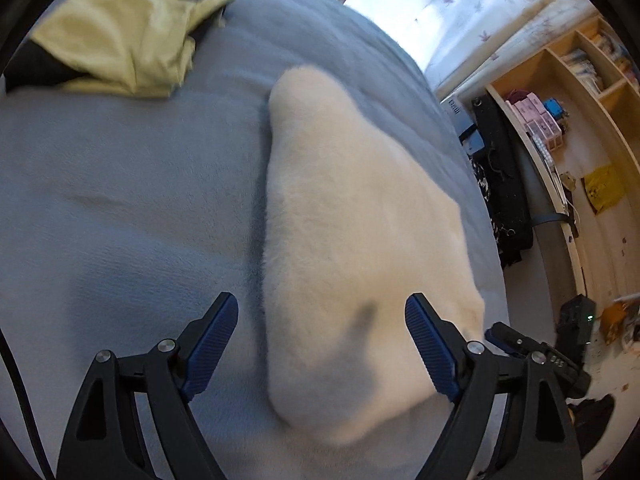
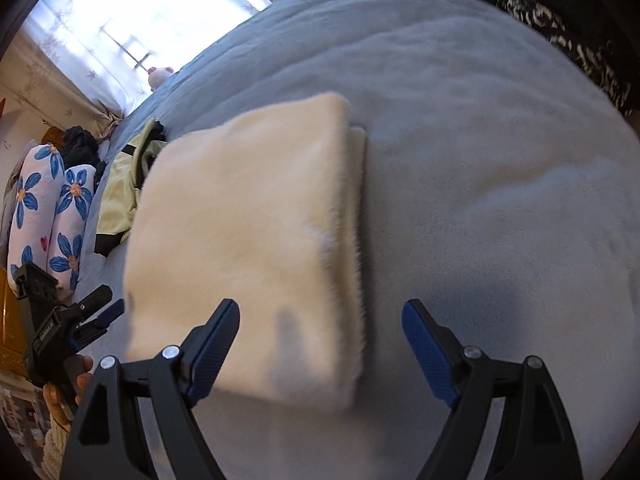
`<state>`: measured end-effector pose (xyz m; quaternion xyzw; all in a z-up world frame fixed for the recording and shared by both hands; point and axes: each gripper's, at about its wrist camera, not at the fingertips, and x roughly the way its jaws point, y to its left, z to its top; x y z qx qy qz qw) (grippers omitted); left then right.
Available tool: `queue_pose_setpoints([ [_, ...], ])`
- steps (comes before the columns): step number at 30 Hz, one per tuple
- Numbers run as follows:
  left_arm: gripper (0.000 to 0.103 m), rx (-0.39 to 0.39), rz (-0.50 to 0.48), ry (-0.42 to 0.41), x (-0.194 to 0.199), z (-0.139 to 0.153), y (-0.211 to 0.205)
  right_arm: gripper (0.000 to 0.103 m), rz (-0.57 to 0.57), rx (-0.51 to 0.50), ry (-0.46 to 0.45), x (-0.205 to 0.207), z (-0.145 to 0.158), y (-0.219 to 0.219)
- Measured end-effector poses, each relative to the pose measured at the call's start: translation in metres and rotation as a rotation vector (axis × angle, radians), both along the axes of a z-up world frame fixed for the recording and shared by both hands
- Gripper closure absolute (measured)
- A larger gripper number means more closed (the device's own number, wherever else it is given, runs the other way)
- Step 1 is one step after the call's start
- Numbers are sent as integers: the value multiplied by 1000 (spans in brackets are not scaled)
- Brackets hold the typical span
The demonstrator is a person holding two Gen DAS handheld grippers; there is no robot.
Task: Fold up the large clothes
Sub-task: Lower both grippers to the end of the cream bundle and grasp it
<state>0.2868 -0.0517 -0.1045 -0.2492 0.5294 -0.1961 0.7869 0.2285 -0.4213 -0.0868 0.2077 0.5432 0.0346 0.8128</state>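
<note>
A cream fluffy garment (image 1: 352,232) lies folded into a thick rectangle on the blue-grey bed cover (image 1: 120,208). It also shows in the right wrist view (image 2: 248,240). My left gripper (image 1: 322,312) is open and empty, hovering above the garment's near end. My right gripper (image 2: 320,316) is open and empty, above the garment's near right edge. The left gripper also shows at the lower left of the right wrist view (image 2: 102,316), held by a hand. The right gripper shows in the left wrist view (image 1: 516,340) beside the garment's right corner.
A pale yellow and black garment (image 1: 120,36) lies crumpled at the far left of the bed, also in the right wrist view (image 2: 124,188). Flowered pillows (image 2: 44,216) lie at the bed's end. Wooden shelves (image 1: 580,92) and a black bag (image 1: 500,184) stand beside the bed.
</note>
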Motion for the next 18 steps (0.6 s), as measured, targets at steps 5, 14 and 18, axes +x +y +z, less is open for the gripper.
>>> queue_pose_setpoints([
  [5, 19, -46, -28, 50, 14, -19, -10, 19, 12, 75, 27, 16, -19, -7],
  [14, 10, -64, -72, 74, 34, -40, -39, 19, 79, 173, 81, 49, -50, -5],
  [18, 6, -86, -87, 84, 46, -47, -48, 16, 151, 293, 100, 68, -67, 4],
])
